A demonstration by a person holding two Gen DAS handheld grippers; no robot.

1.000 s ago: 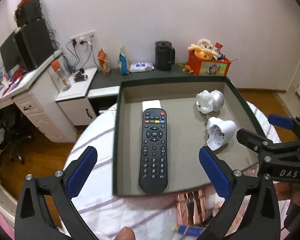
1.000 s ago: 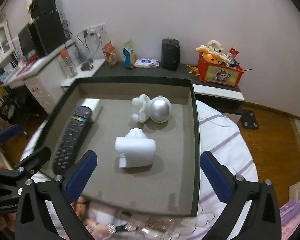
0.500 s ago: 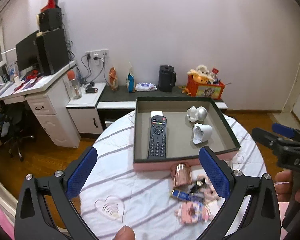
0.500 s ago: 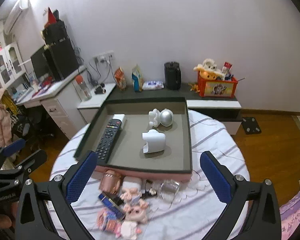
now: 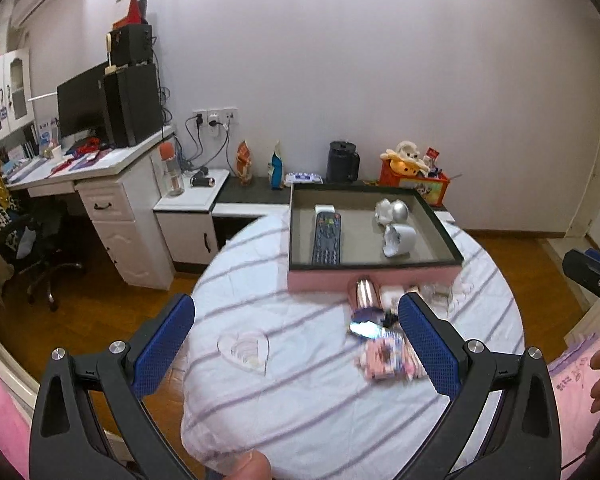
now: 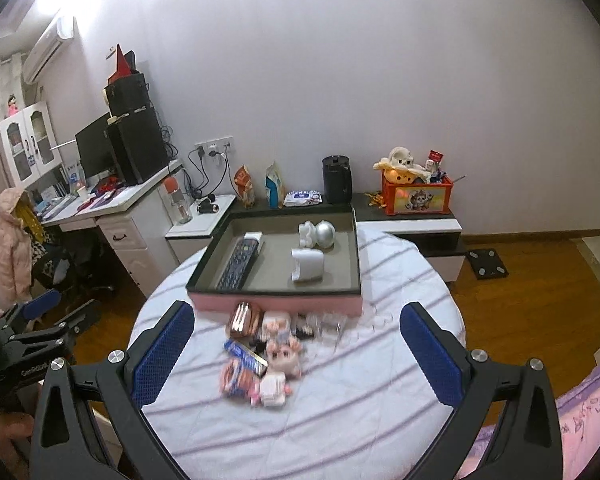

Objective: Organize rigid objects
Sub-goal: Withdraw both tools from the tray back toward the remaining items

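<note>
A pink-sided tray (image 5: 374, 280) (image 6: 276, 303) stands at the far side of a round table with a striped cloth (image 6: 340, 392). In it lie a black remote (image 5: 326, 238) (image 6: 238, 265), a white cup-like part (image 5: 398, 240) (image 6: 308, 265) and a white and silver figure (image 5: 392, 211) (image 6: 319, 234). In front of the tray lies a pile of small items: a copper cylinder (image 5: 365, 294) (image 6: 242, 319), a blue bar (image 6: 246, 356) and pink toys (image 6: 284, 354). My left gripper (image 5: 296, 346) and right gripper (image 6: 296, 354) are both open and empty, held back above the table's near side.
A white desk with monitor and speakers (image 5: 100, 120) stands at the left, with an office chair (image 5: 40, 248) beside it. A low shelf behind the table holds a black kettle (image 6: 337, 179) and an orange toy box (image 6: 416, 196). A clear heart-shaped piece (image 5: 244, 350) lies on the cloth.
Both grippers have pulled back and up from over the tray. The whole table and the pile in front of the tray have come into view. Both stayed open.
</note>
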